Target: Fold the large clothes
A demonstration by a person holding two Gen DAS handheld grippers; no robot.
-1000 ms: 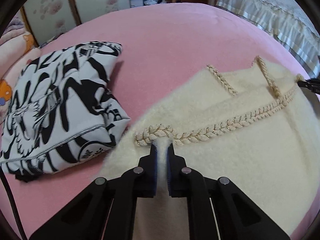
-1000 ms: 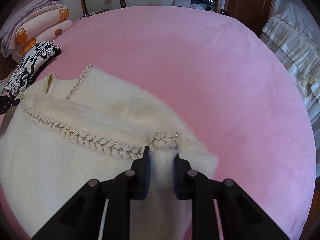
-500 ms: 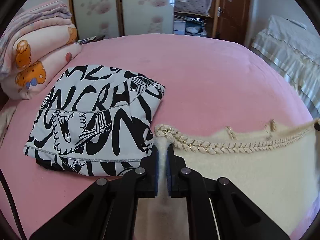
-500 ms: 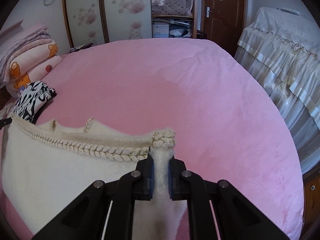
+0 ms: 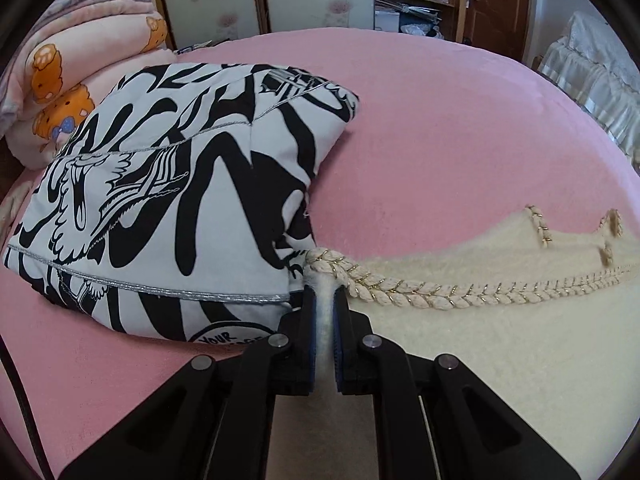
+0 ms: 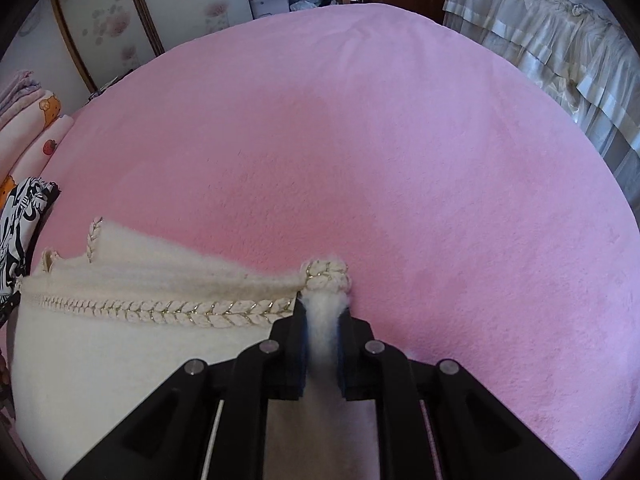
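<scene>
You have the pink bedspread [image 6: 400, 160] under everything, and most of it lies bare: from the cream garment [image 6: 100, 360] outward it runs clear and flat to its rounded far edge, where wardrobe doors [image 6: 168, 4] and a wooden door stand beyond. To the garment's right side the spread is open all the way to the edge facing the frilled cream bed cover [image 6: 560, 60].

The cream fluffy garment [image 5: 500, 340] is spread between your two hands, its braided gold-threaded trim [image 5: 460, 292] stretched in a nearly straight line from one gripper to the other. Its far edge, with two short braided strips, lies on the pink spread.

On the garment's left side there is little room. The folded black-and-white printed garment [image 5: 180, 200] sits right against the cream garment's left corner, its near corner touching the braid end. Beyond that, stacked pink blankets [image 5: 80, 60] with bear prints lie at the spread's edge.

Your left gripper [image 5: 325, 304] is clenched on the cream garment's left corner, fluff pinched between the blue pads just below the braid. Your right gripper [image 6: 323, 320] likewise grasps the right corner, a thicker tuft squeezed between its pads with the braid knot [image 6: 326, 276] just past the fingertips.
</scene>
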